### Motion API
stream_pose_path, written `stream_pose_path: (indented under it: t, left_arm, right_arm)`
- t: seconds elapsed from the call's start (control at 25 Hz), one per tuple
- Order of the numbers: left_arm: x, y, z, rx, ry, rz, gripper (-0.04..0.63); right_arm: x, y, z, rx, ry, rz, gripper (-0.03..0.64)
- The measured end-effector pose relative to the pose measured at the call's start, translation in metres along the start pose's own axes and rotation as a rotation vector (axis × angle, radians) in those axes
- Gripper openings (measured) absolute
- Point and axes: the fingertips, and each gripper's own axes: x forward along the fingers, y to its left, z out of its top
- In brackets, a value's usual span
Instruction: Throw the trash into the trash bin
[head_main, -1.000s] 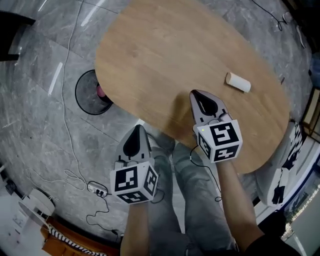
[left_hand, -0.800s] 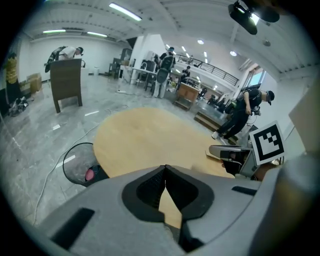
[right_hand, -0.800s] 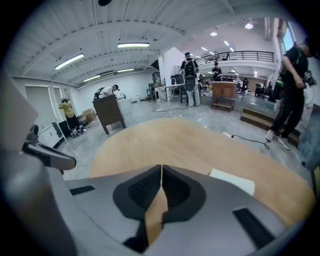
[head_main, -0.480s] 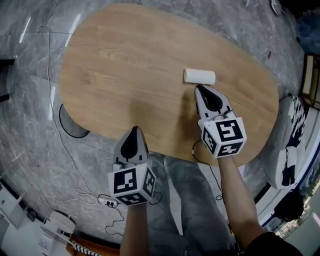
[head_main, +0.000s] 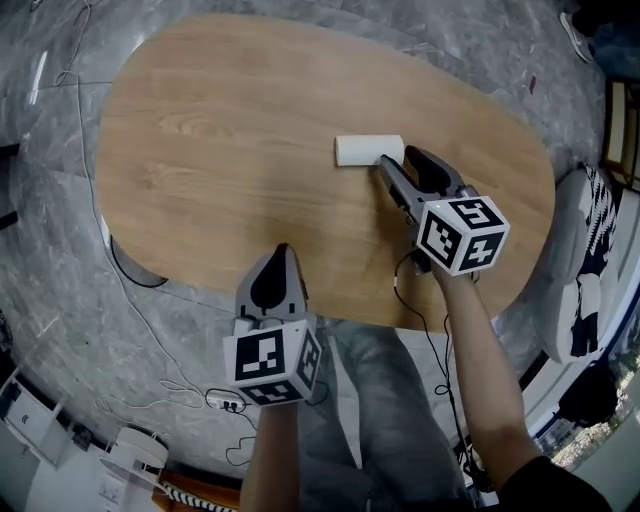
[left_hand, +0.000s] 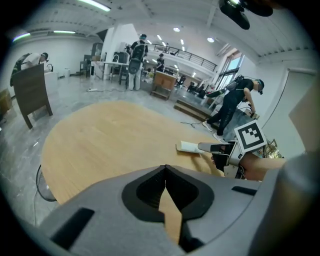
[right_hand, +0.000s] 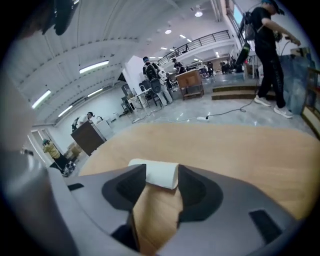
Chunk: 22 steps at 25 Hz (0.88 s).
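A white paper roll lies on its side on the oval wooden table. My right gripper points at the roll's right end, and its jaws are opening. In the right gripper view the roll lies across the gap between the two tips, and the pads are not pressing on it. My left gripper hangs over the table's near edge, shut and holding nothing; its tips meet. A black round bin rim shows from under the table's left edge.
Cables and a power strip lie on the grey floor at the near left. A white striped object sits just off the table's right end. Several people stand far behind the table, and a brown board stands at the left.
My right gripper has moved up to the roll's end and its jaws have parted around it. My left gripper has come from over the floor to the table's near edge.
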Motion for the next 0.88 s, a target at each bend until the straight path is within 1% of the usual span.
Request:
stream_pose_path:
  t: [0.16, 0.2, 0.24, 0.32, 0.44, 0.56, 0.64, 0.76, 0.88]
  left_arm:
    - [0.003, 0.003, -0.001, -0.010, 0.006, 0.013, 0.006]
    - [0.003, 0.004, -0.001, -0.016, 0.005, 0.017, 0.006]
    - [0.003, 0.005, -0.001, -0.021, 0.005, 0.020, 0.006]
    - [0.002, 0.008, -0.002, -0.028, 0.003, 0.025, 0.006]
    - [-0.002, 0.016, -0.004, -0.042, -0.003, 0.033, 0.006]
    - [-0.011, 0.029, -0.005, -0.063, -0.016, 0.045, 0.006]
    - [-0.015, 0.038, -0.004, -0.076, -0.024, 0.056, 0.006]
    - [-0.024, 0.056, -0.006, -0.100, -0.036, 0.079, 0.006]
    - [-0.039, 0.075, -0.011, -0.131, -0.053, 0.107, 0.006]
  right_arm:
    - [0.008, -0.004, -0.005, 0.177, 0.000, 0.070, 0.179]
    - [0.009, -0.004, -0.005, 0.218, -0.006, 0.088, 0.165]
    - [0.009, -0.002, -0.005, 0.248, -0.012, 0.108, 0.129]
    - [0.010, 0.005, -0.005, 0.274, -0.014, 0.148, 0.096]
    - [0.011, 0.024, -0.005, 0.289, -0.012, 0.203, 0.070]
    - [0.011, 0.053, 0.000, 0.307, -0.015, 0.269, 0.044]
    - [0.012, 0.072, 0.004, 0.299, -0.015, 0.305, 0.030]
    - [0.014, 0.103, 0.008, 0.241, 0.001, 0.336, 0.018]
    - [0.017, 0.143, 0.006, 0.153, 0.026, 0.373, 0.017]
